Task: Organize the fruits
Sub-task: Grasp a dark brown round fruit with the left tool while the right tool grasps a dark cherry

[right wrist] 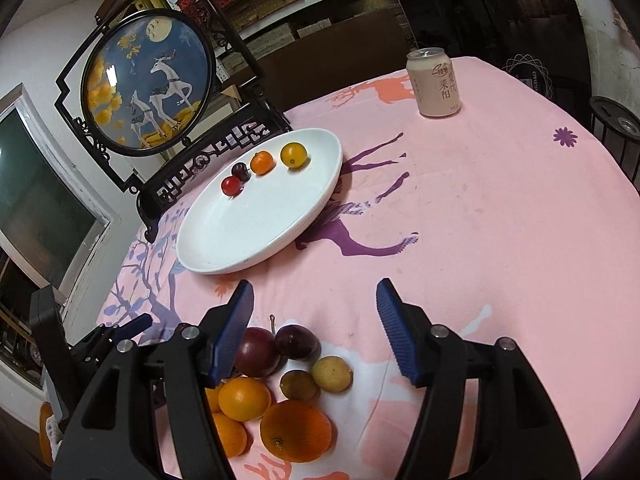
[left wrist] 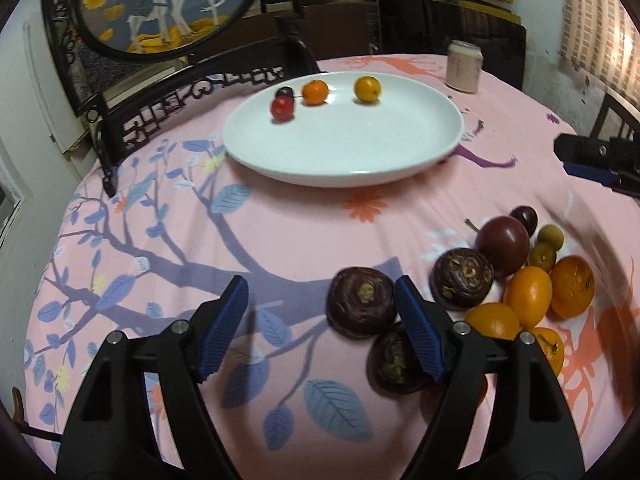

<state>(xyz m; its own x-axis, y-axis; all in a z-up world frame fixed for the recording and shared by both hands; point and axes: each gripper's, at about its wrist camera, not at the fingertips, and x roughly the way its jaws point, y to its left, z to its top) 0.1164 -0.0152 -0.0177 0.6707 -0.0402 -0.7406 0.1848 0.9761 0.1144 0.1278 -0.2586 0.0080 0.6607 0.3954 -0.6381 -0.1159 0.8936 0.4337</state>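
the loose fruit sits heaped near the surface's near edge, while the white plate (left wrist: pixel 400 168) toward the far edge holds only four small pieces. the step looks like picking the next piece. the left claw (left wrist: pixel 320 308) is spread, empty, its right pad just beside a dark water chestnut (left wrist: pixel 360 304); it should shift sideways to straddle it before closing. the right claw (right wrist: pixel 316 312) hangs spread and empty over the plums (right wrist: pixel 296 340), touching nothing.

Matte black angular arms on the left gripper (left wrist: pixel 320 336) and right gripper (right wrist: pixel 316 330). Ribbed blue fingers (left wrist: pixel 224 330). Silver screws at pivots.
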